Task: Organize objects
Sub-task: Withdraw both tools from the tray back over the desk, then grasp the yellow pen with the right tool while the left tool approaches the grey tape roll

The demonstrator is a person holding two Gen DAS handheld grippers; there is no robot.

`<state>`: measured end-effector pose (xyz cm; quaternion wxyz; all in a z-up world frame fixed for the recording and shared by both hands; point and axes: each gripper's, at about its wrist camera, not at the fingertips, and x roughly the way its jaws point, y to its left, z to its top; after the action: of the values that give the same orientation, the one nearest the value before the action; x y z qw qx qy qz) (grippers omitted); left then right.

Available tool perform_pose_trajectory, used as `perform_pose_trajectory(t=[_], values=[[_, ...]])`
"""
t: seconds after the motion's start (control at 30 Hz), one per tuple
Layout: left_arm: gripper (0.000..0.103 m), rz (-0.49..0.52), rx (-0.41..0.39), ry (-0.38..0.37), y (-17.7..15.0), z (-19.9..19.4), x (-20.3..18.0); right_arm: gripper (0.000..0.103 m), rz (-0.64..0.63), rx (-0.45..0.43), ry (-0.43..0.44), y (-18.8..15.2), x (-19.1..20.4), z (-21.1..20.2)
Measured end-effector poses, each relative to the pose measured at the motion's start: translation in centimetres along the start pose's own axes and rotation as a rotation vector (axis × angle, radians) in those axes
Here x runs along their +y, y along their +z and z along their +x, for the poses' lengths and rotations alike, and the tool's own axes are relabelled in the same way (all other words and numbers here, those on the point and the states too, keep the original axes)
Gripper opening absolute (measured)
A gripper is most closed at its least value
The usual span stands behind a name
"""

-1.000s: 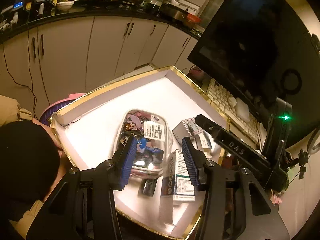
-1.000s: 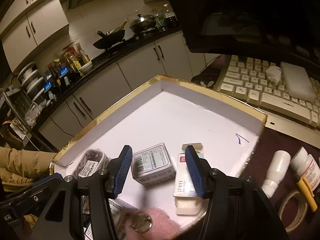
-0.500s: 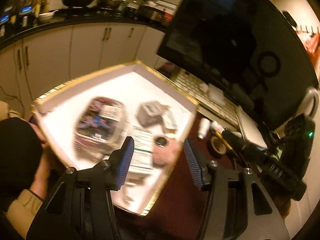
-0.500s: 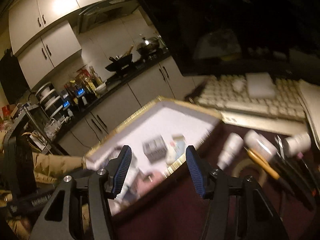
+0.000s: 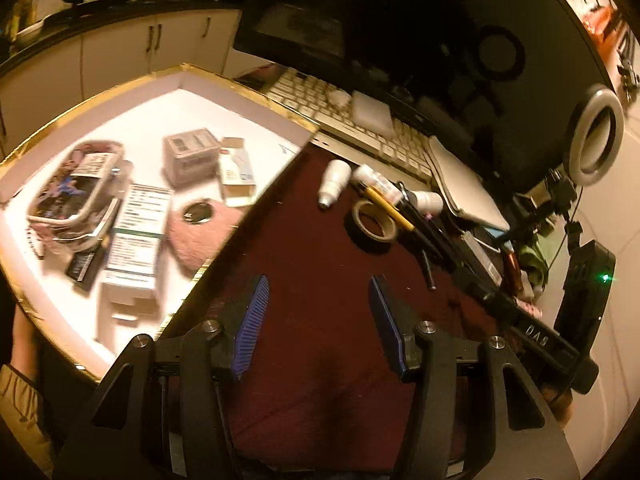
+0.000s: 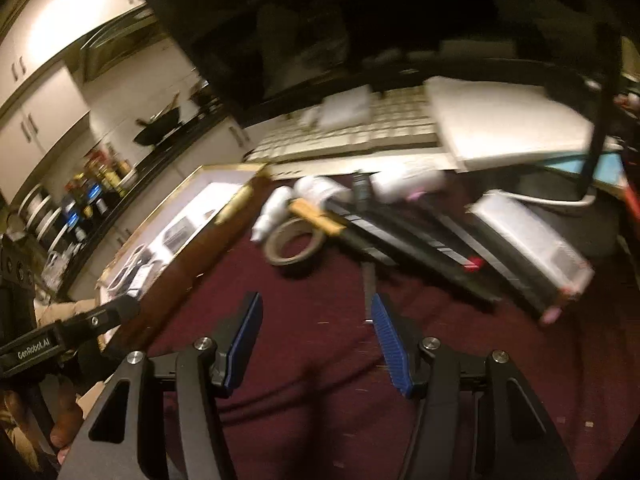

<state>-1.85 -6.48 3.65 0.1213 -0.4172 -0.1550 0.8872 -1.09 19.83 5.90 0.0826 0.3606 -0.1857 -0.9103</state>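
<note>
A white, gold-edged tray (image 5: 248, 94) sits at the desk's left, holding boxes, a clear pouch (image 5: 72, 192) and a pink pad (image 5: 200, 236). Beside its right edge lie a tape roll (image 5: 374, 222), white bottle (image 5: 332, 178) and pens. Both the left gripper (image 5: 316, 320) and right gripper (image 6: 314, 342) hover over bare maroon desk (image 5: 320, 264), jaws wide apart, holding nothing.

Bare maroon tabletop (image 5: 320, 264) lies between gold-rimmed box (image 5: 248, 92) and tape roll (image 5: 375, 222).

Both wrist views look down and forward over the dark red desk (image 5: 320, 240), sharing the beige tape roll (image 5: 375, 222) (image 6: 294, 241) and gold-rimmed white tray (image 5: 248, 92) (image 6: 234, 168) at left.
</note>
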Motion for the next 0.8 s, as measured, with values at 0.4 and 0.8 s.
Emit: perform_pose_trajectory(t=[0.4,0.8], values=[[0.052,0.007,0.042,-0.002,-0.1,1.5,-0.6,0.057,-0.034,-0.026,-0.011,1.9,-1.6,-0.5],[0.052,-0.031,0.032,-0.002,-0.1,1.8,1.1,0.056,-0.302,0.135,-0.056,4.7,2.0,5.2]])
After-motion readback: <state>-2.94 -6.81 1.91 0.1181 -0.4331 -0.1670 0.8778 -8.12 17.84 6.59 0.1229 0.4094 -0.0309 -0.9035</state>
